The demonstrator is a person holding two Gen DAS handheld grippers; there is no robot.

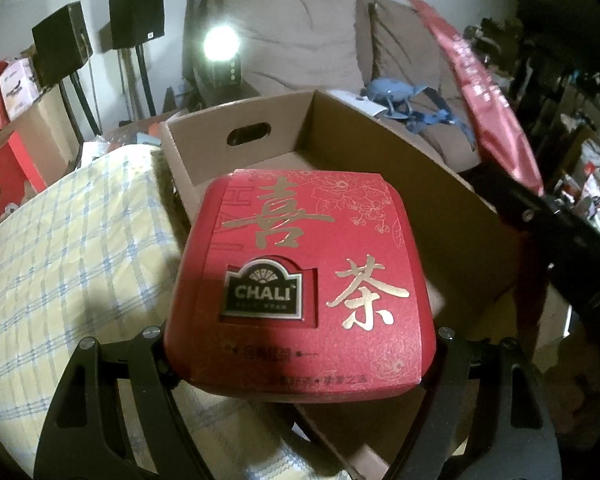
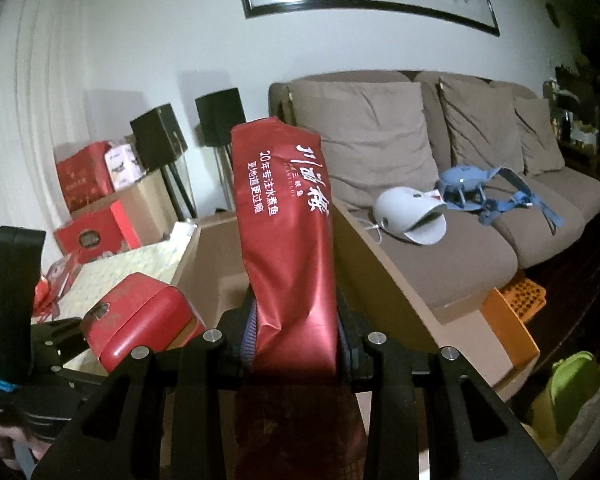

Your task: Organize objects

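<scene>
We hold both items aloft; the left tool (image 1: 300,344) clamps the red tea box (image 1: 300,276) over the near rim of the empty cardboard box (image 1: 380,140) at 12 o'clock; the right tool (image 2: 296,332) pinches the red foil pouch (image 2: 288,232); nothing is stowed yet.

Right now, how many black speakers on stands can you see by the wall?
2. Left speaker stands behind the cardboard carton of red boxes; right speaker stands beside the sofa. More may be hidden behind the clutter.
</scene>
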